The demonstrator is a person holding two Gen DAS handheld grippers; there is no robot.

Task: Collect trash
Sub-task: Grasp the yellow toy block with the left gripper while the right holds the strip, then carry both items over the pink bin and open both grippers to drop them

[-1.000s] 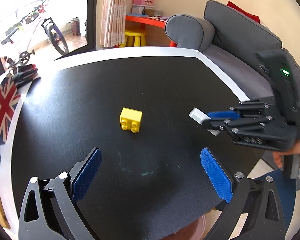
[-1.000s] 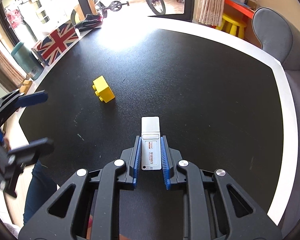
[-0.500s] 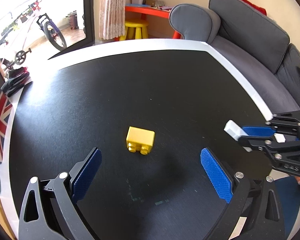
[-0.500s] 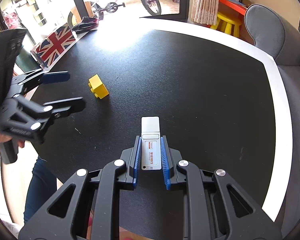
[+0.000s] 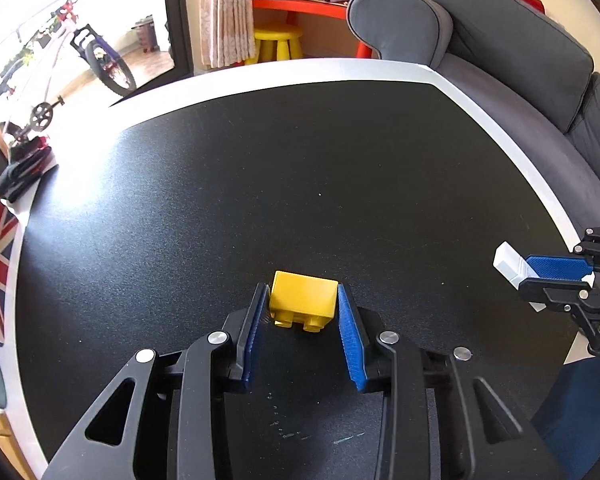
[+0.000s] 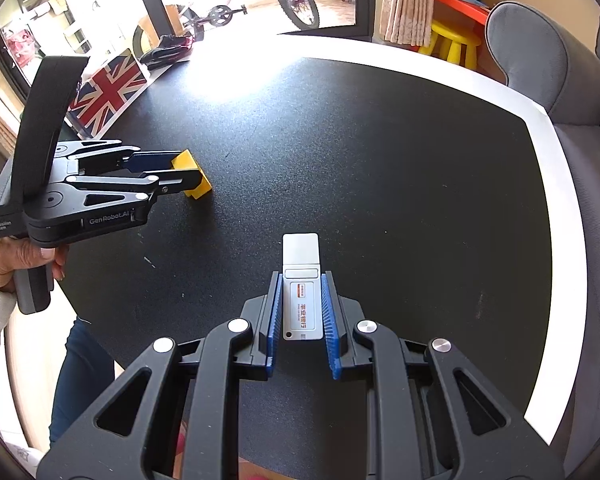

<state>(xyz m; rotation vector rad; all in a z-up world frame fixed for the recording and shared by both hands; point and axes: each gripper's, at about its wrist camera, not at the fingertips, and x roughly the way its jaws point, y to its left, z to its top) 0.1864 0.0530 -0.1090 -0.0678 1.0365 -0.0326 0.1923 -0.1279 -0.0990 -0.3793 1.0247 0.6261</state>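
Yellow block (image 5: 303, 300) sits between the just-closed left gripper's (image 5: 303, 312) pads; right gripper (image 6: 301, 308) clasps a white card (image 6: 301, 280).

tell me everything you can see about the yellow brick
The yellow brick is a small, glossy plastic toy block lying tipped on its side on the black tabletop, its round studs facing the left wrist camera. It sits between the blue pads of the left hand-held gripper, whose jaws have just been closing and now press both its flanks. Nothing else touches it.
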